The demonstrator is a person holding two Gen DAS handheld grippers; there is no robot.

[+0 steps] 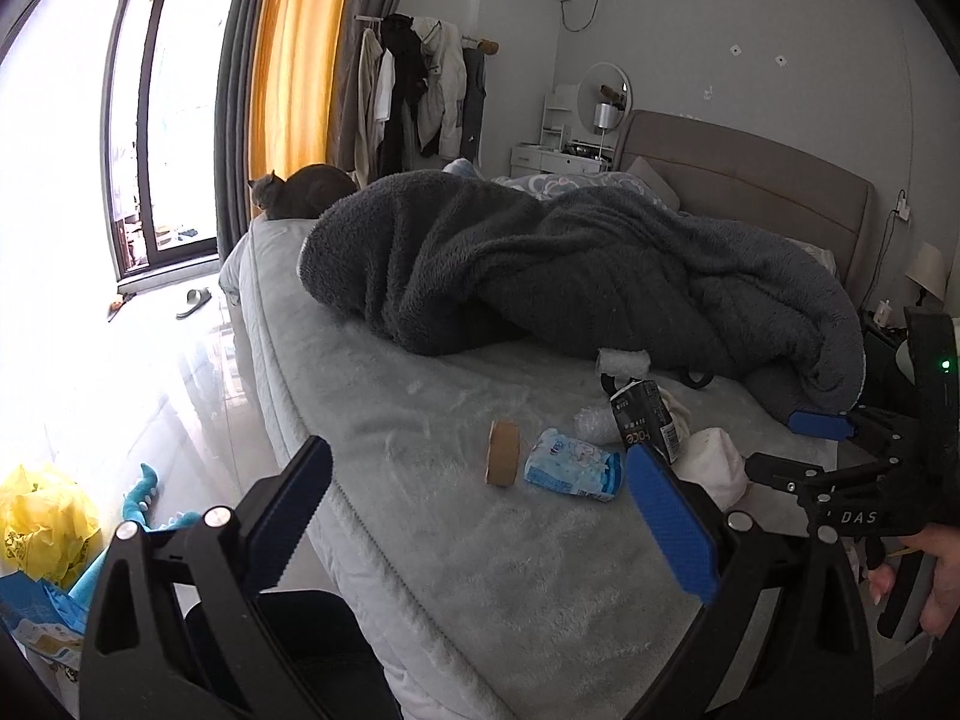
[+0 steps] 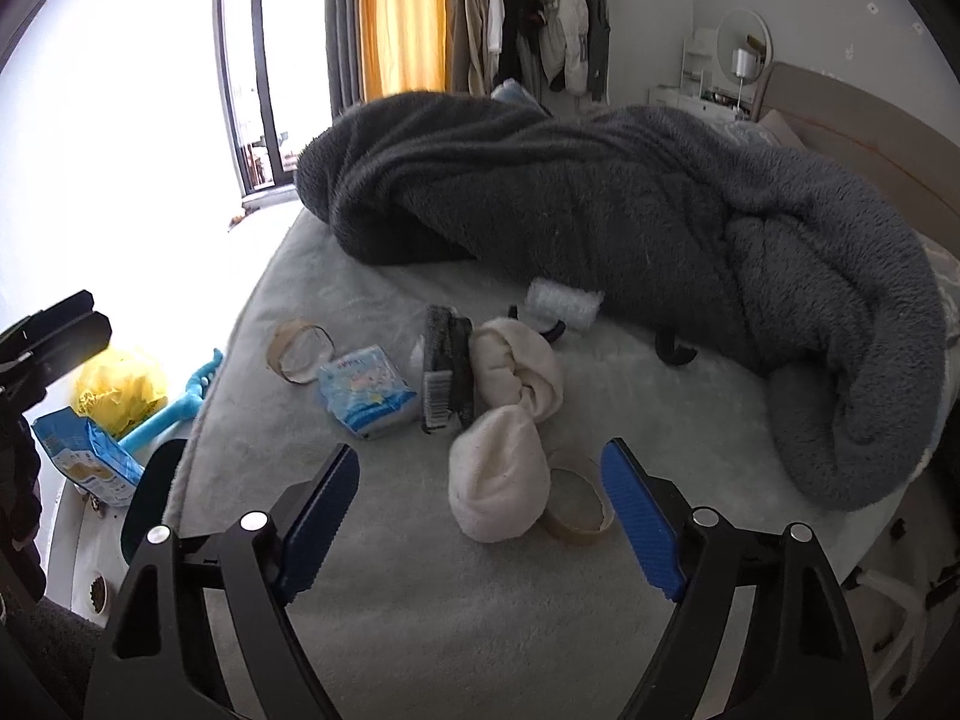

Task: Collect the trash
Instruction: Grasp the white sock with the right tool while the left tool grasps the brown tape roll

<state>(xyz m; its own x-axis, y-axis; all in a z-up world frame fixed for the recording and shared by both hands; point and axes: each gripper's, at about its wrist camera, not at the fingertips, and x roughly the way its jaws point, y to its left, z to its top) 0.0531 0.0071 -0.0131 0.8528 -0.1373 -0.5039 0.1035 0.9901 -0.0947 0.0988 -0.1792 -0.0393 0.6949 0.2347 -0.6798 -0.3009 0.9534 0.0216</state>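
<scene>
Trash lies on the grey bed (image 1: 456, 570) (image 2: 420, 612): a brown tape core (image 1: 503, 453) (image 2: 300, 351), a blue tissue pack (image 1: 573, 468) (image 2: 366, 390), a black carton (image 1: 645, 420) (image 2: 447, 369), a knotted white cloth bundle (image 1: 717, 465) (image 2: 510, 450), a second tape roll (image 2: 576, 504) and a bubble-wrap roll (image 1: 624, 363) (image 2: 564, 303). My left gripper (image 1: 480, 504) hangs open over the bed's edge, short of the tape core and tissue pack. My right gripper (image 2: 480, 465) is open, its pads on either side of the cloth bundle and second tape roll without touching them.
A bunched dark grey blanket (image 1: 570, 264) (image 2: 630, 204) covers the bed behind the trash. A cat (image 1: 300, 192) sits at the far corner. On the floor to the left lie a yellow bag (image 1: 45, 522) (image 2: 117, 387), a blue box (image 2: 90, 462), a blue toy (image 1: 144, 510) and a slipper (image 1: 193, 302).
</scene>
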